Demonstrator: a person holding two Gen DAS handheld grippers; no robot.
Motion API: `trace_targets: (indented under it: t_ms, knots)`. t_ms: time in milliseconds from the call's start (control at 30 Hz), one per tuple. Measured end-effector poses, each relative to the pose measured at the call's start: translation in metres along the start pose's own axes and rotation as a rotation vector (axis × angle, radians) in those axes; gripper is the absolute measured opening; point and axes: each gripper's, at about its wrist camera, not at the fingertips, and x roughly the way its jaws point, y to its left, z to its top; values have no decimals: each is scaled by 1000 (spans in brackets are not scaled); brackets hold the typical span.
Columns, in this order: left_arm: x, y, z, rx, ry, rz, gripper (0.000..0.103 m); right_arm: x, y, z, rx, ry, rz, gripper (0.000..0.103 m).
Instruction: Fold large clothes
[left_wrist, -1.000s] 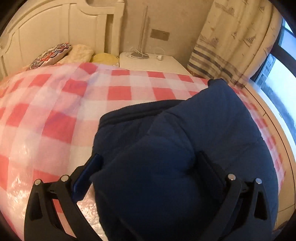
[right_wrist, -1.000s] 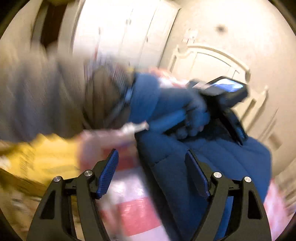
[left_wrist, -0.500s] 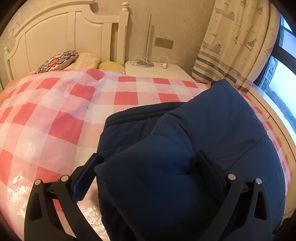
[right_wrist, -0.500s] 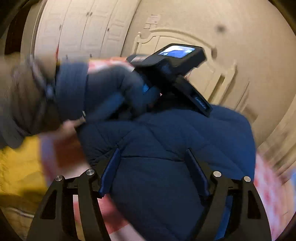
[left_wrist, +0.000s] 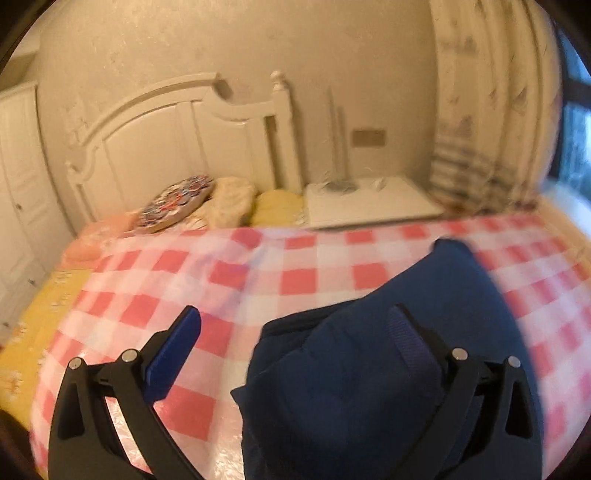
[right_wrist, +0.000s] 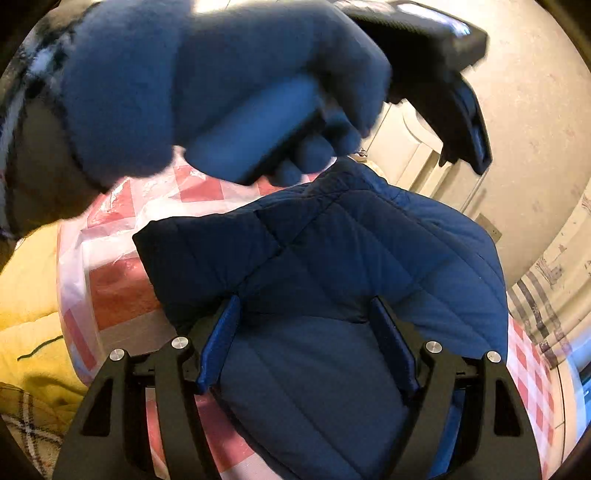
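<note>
Navy quilted jacket (right_wrist: 332, 258) folded on checkered bedspread (left_wrist: 295, 280), between open right tongs (right_wrist: 306, 343).

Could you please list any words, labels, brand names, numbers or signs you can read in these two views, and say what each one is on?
None can be read.
Patterned cushion: busy print, blurred, no letters discernible.
Curtain: printed motifs, blurred, no words.
Wall plate: blank as far as shown.
Left gripper's bright screen: too blurred to read.
Navy jacket: no label visible.
</note>
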Motion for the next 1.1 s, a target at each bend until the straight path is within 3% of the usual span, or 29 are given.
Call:
trace_targets:
  t_ms: [67,133,167,233,400,533,700,867,933,1033,1100]
  knots:
    - [43,-11,-20,46,100,64,101,-2,-4,1,14,-7,29,77]
    - [57,7,-30,-49,128,7,101,-4,-8,5,10,-11,80,76]
    - [57,13,-30,-77,133,16,101,-8,-12,6,15,-10,105,76]
    - [54,13,-33,-60,122,40,101,-19,-31,8,67,-43,155,62]
    - [51,7,-35,-25,98,75,101,-28,-130,0,332,-130,88,59]
    - [49,10,-36,-50,91,72,101,-3,-206,-14,498,-89,52,42]
    - [54,14,-37,-63,97,59,101,61,-285,-10,605,-23,48,38]
    - [57,21,-39,-104,107,20,101,99,-281,24,549,8,92,38]
    - [56,26,-40,-128,101,16,101,124,-279,37,507,58,122,39]
    - [51,31,-41,-164,78,27,101,180,-275,42,433,234,155,40]
    - [53,35,-42,-189,86,27,101,198,-276,44,402,282,155,41]
